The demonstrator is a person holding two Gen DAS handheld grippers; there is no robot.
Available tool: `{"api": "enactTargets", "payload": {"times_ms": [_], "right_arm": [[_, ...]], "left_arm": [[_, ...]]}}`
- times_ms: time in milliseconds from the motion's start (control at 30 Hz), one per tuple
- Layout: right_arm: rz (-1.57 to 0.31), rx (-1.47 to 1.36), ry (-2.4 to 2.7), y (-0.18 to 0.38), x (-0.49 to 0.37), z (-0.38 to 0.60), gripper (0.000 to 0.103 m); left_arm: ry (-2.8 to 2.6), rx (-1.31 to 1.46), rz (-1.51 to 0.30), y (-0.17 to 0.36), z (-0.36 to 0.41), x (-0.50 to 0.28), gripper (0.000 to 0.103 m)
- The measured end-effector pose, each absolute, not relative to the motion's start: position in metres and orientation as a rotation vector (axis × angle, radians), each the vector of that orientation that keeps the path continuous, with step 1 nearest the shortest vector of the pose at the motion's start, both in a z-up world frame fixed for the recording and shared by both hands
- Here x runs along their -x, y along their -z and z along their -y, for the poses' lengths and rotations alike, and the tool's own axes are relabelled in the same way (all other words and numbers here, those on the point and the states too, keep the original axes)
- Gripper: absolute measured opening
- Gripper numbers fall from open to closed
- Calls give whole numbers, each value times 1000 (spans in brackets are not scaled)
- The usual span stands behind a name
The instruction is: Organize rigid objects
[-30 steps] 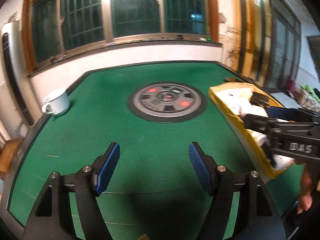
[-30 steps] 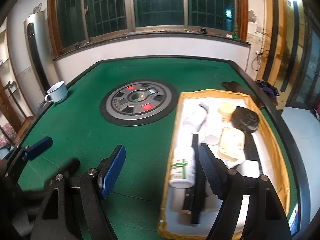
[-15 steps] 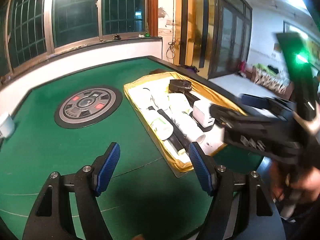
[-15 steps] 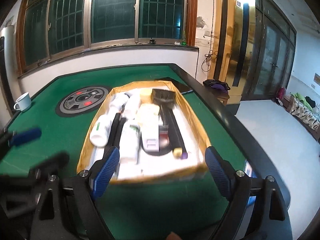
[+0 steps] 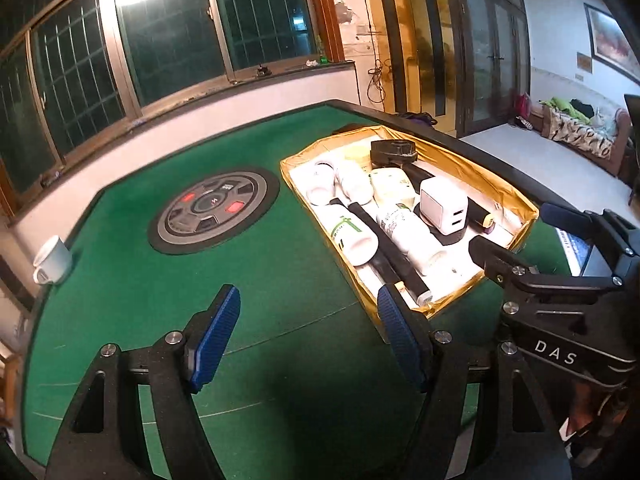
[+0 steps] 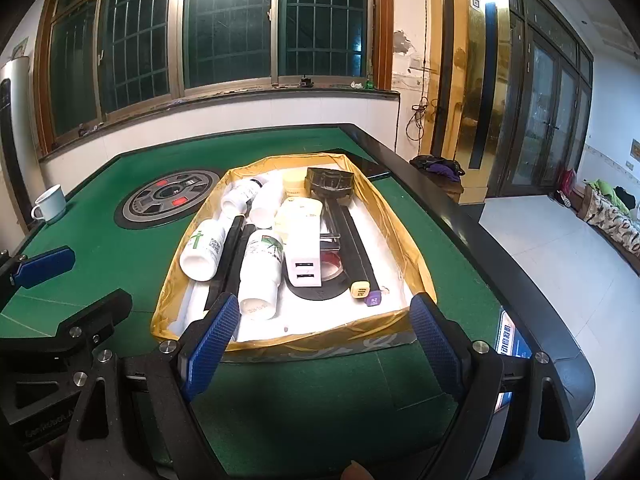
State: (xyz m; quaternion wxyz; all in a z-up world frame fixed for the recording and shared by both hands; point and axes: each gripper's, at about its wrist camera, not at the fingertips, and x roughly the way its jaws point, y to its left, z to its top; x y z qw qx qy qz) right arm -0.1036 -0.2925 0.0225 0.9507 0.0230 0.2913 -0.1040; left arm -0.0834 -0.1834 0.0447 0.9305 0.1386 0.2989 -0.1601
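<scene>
A shallow gold-lined tray (image 6: pixel 404 236) sits on the green felt desk (image 5: pixel 132 264), right of the round grey dial (image 5: pixel 214 208) set in the felt. Inside the tray lie 2 white plastic bottles (image 6: pixel 202 250) with green labels, a white 2-port USB charger (image 6: pixel 305 260), a black strap (image 6: pixel 356 248), a roll of tape (image 6: pixel 330 270), perhaps, and a yellow-capped marker (image 6: pixel 361 289). The left gripper (image 5: pixel 308 336) hovers over bare felt beside the tray, jaws wide and empty. The right gripper (image 6: pixel 324 344) hovers at the tray's near edge, jaws wide and empty. A white mug (image 5: pixel 52 260) stands well left of the dial.

Bare felt (image 5: pixel 280 280) beside crowded tray (image 5: pixel 516 196)
</scene>
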Motion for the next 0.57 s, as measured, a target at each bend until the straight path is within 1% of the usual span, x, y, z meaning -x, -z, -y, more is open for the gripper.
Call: {"api": "enactTargets", "payload": {"times_ms": [567], "right_arm": [[-592,-47,220,-23,103,292,84]], "left_arm": [[297,-288,-609,-45,180,85,71]]}}
